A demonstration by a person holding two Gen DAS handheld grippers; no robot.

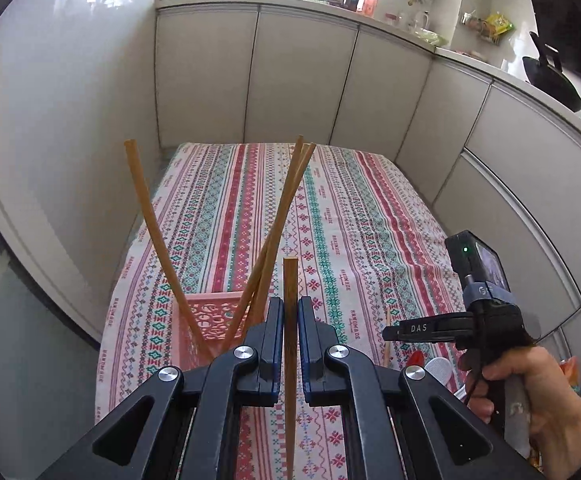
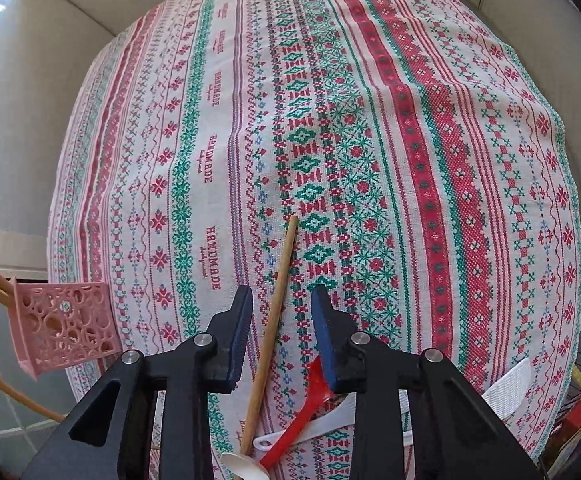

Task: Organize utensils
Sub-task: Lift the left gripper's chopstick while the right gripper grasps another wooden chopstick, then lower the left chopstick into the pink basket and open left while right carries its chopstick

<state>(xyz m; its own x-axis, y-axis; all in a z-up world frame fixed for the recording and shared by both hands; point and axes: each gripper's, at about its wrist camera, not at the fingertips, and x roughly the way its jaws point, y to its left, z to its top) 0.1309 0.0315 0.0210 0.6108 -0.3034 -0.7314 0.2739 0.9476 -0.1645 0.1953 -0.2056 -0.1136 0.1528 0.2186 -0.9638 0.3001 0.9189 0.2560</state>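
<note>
1. Left wrist view: the left gripper (image 1: 290, 320) is clamped narrow on a single chopstick (image 1: 290, 280), which stands upright between the pads, with its top end above the fingertips and its lower length running down out of view. The pink basket (image 1: 214, 320) sits just to the left of and beyond the fingertips, near the left edge of the tablecloth (image 1: 370, 208). Three chopsticks (image 1: 282, 208) already lean in it, fanned outward. In my judgement, the coming move turns on this: the held stick's long axis is near vertical and the basket mouth lies slightly left and ahead, so the left gripper is much the nearer to the basket.

2. Same view, writing: the right gripper (image 1: 394, 332), held by the right hand (image 1: 542, 400), bears the letters "DAS" on its finger. The cloth repeats a small word along its stripes, too small here to read surely.

3. Right wrist view: the right gripper (image 2: 280, 300) stands wide open and holds nothing. A loose chopstick (image 2: 274, 320) lies flat on the tablecloth (image 2: 410, 120) between the jaws, with its long axis running away from the camera and tilted slightly right. Behind it lie a red spoon (image 2: 302, 412) and white utensils (image 2: 506, 392). The pink basket (image 2: 66, 324) is well off to the left.

4. Same view, writing: the cloth reads "HANDMADE" repeatedly.
</note>
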